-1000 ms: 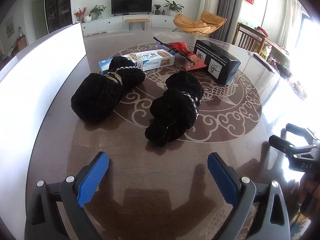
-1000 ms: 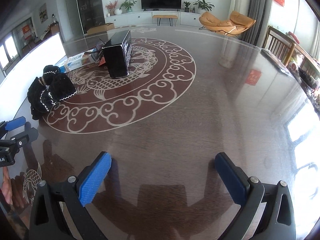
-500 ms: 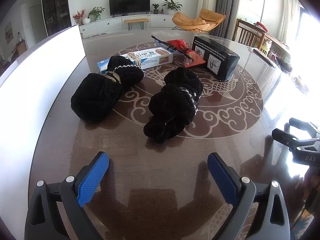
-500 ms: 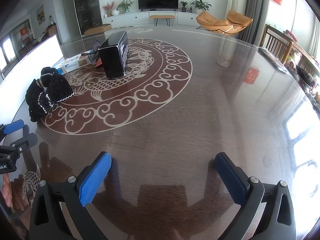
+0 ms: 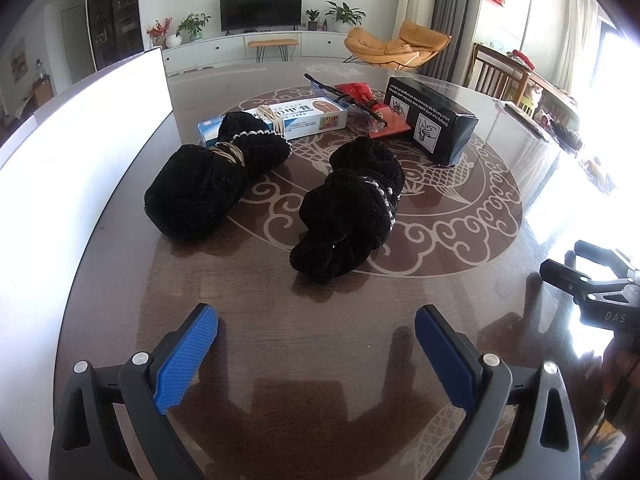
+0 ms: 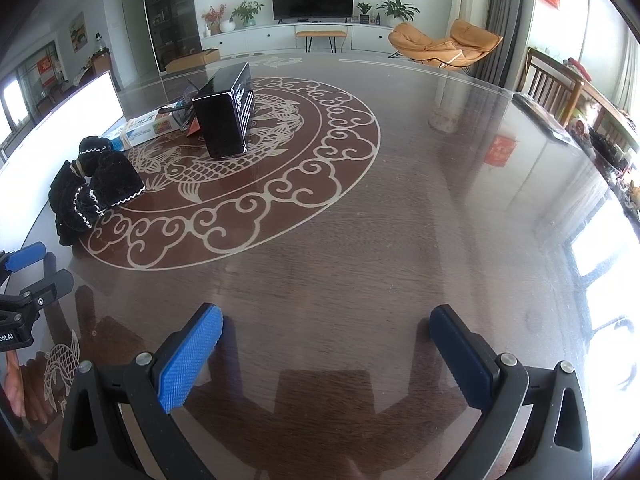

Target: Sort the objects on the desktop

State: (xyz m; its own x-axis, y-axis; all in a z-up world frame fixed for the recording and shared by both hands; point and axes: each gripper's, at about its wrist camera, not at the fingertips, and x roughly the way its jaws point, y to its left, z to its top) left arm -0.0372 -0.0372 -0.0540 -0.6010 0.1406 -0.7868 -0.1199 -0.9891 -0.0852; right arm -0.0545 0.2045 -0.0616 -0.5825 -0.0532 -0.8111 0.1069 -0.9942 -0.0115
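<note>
Two black velvet pouches lie on the round table: one at the left tied with a band, one in the middle, a short way ahead of my left gripper, which is open and empty. Behind them lie a white and blue box, a red packet with a black stick, and a black box. My right gripper is open and empty over bare table; the pouches and black box are far to its left.
A white board stands along the table's left edge. The right gripper's body shows at the right of the left wrist view. Chairs stand at the table's far right side.
The left gripper has moved slightly forward toward the middle pouch. The right gripper view has shifted a little; both grippers stay open.
</note>
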